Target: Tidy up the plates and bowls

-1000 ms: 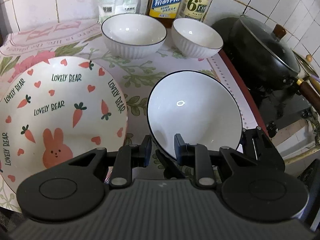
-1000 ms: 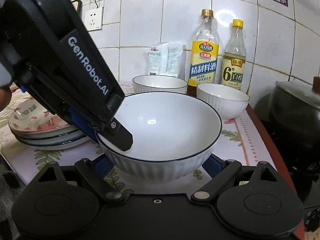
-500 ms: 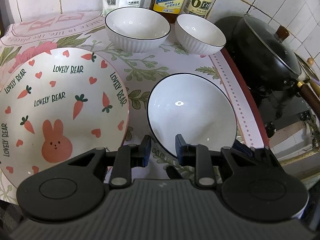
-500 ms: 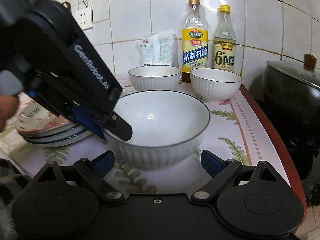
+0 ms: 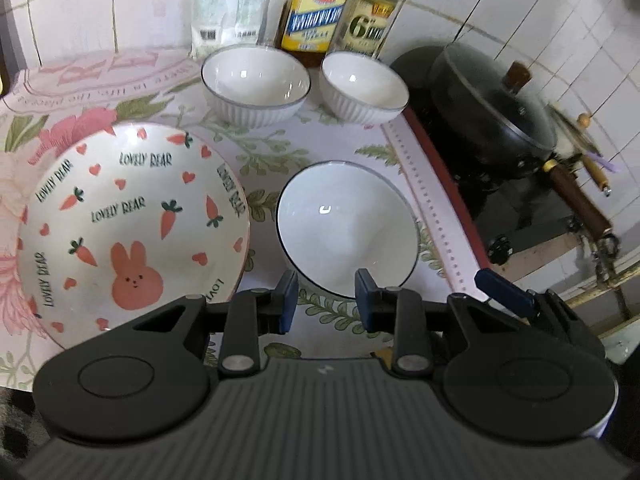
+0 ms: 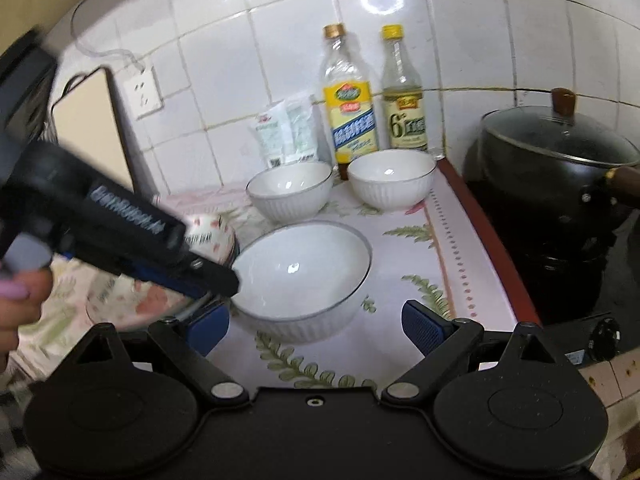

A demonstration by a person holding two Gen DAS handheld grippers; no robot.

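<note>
A: Where is the big bowl (image 5: 347, 227) from our claws?

B: On the surface (image 5: 404, 152), just ahead of both. Our left claw (image 5: 325, 300) is opening over its near rim, empty; our right claw (image 6: 316, 326) gapes wide, nothing held.

A: What crowds us?

B: The plates (image 5: 132, 216) on the left, two small bowls (image 5: 256, 80) behind, the pot (image 5: 492, 112) on the right.

The plate (image 5: 132, 228) is white with orange carrots, red hearts and a pink rabbit. The bowls (image 5: 346, 232) are white, dark-rimmed. The bench (image 5: 340, 144) cloth bears green leaves.
</note>
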